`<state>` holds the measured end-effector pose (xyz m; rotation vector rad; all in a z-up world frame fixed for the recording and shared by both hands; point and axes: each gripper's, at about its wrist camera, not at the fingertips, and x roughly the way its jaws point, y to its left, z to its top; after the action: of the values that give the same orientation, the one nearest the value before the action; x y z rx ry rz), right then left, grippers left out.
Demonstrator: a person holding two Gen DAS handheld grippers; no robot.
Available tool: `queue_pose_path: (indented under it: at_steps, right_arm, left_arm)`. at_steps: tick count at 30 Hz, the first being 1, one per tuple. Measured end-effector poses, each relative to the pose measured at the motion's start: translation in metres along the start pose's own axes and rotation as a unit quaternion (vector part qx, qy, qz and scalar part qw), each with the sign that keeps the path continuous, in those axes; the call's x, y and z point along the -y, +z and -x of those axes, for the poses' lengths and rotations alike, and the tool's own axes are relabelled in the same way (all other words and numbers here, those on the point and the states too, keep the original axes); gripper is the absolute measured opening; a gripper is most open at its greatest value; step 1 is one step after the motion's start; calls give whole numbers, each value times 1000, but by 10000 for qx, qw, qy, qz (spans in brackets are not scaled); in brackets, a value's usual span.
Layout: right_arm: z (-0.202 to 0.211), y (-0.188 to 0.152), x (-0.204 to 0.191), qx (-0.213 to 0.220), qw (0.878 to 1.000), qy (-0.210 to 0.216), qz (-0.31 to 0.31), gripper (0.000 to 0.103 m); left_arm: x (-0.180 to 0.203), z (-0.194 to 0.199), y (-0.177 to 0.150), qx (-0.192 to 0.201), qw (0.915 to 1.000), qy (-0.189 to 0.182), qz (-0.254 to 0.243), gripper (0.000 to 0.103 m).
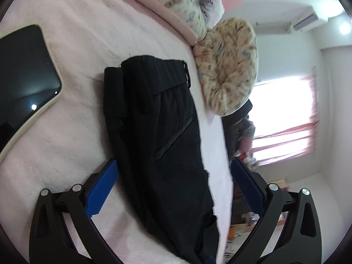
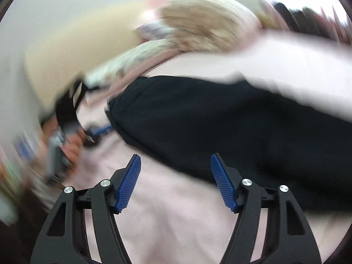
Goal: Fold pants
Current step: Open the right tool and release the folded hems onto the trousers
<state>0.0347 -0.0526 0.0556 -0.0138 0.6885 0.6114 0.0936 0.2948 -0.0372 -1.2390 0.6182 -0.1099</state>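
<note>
Black pants [image 1: 167,132] lie folded lengthwise on a pink blanket [image 1: 66,143], waistband at the far end, a slanted pocket showing. My left gripper [image 1: 173,161] stands open astride the pants, one blue pad on each side, neither pressing the cloth. The right wrist view is blurred: there the pants [image 2: 220,118] stretch across the middle, and my right gripper [image 2: 176,156] is open just short of their near edge, with only blanket [image 2: 176,209] between its pads. Part of the left gripper, in a hand [image 2: 72,149], shows at the pants' left end.
A dark-screened phone [image 1: 24,77] lies on the blanket to the left. Floral pillows [image 1: 228,70] and bedding [image 1: 187,6] are piled beyond the waistband. The bed's edge runs just right of the pants, with a bright window [image 1: 286,114] beyond.
</note>
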Motion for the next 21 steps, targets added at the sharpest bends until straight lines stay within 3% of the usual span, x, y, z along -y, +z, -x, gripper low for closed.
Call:
queue_pose_path:
  at_steps: [1,3,7,13,17,21]
  right_arm:
    - [-8,6,-16,-11,9992,5,394,59]
    - [-40,26,-45,-190,9945,412,942,47]
    - [-102,53,-61,-708,9897,949,806,46]
    - [-148,63,-86,-1016,9815,781,1419,42]
    - [-154,63,-86,-1116,9798,716,1498,31]
    - [-149,60,-95,-989,9783,643,1701,28]
  left_arm:
    - [-1,0,1,-32,10000,-49,30,101]
    - [-2,-1,4,-206,9997,-98,20,101]
    - [-2,-4,8,-624,9977,-249,-52,101]
    - [-7,-6,11,-1003,9935,-540,-20,101]
    - [-5,-9,9,-1043,9935,-457,-75,101]
    - [-1,-11,5,-1044,9940,-283,-185,101]
